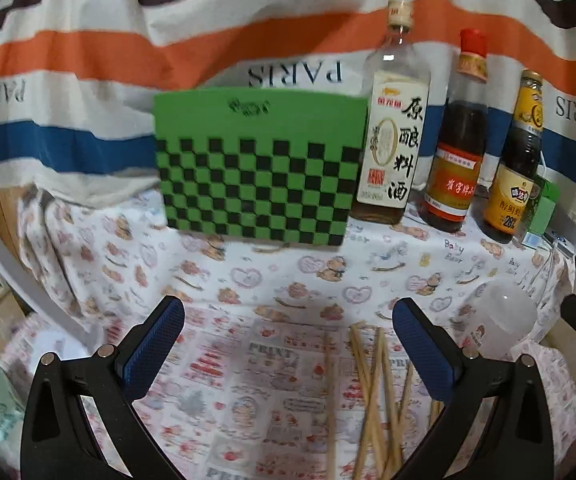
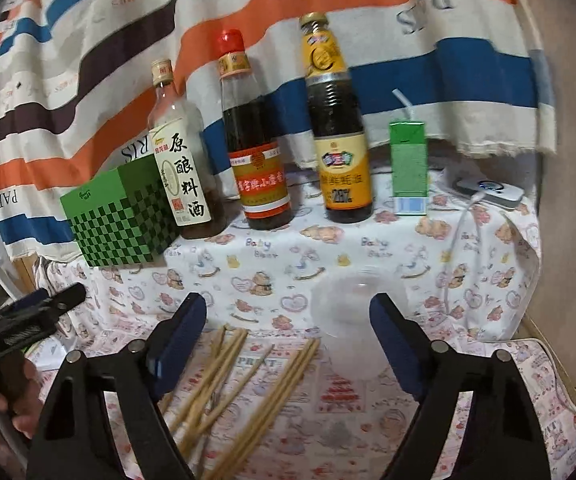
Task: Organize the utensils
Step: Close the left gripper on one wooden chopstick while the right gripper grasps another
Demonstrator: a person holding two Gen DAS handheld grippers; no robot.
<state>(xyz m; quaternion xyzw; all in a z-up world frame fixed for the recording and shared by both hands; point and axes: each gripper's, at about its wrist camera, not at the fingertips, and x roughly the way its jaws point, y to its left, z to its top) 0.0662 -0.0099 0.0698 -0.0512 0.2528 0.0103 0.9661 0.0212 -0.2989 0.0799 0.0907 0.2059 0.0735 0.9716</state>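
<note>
Green-and-black checkered box [image 1: 256, 172], tan chopsticks [image 2: 224, 376], bear-print tablecloth [image 2: 468, 276].

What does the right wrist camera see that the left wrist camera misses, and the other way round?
Only the right wrist view shows the whole green carton with its straw, the white device with its cable, and the person's hand holding the left gripper.

Only the left wrist view shows the green checkered box face-on and the left gripper open from behind.

Both show the three sauce bottles, the scattered chopsticks, the translucent cup and the striped cloth.
</note>
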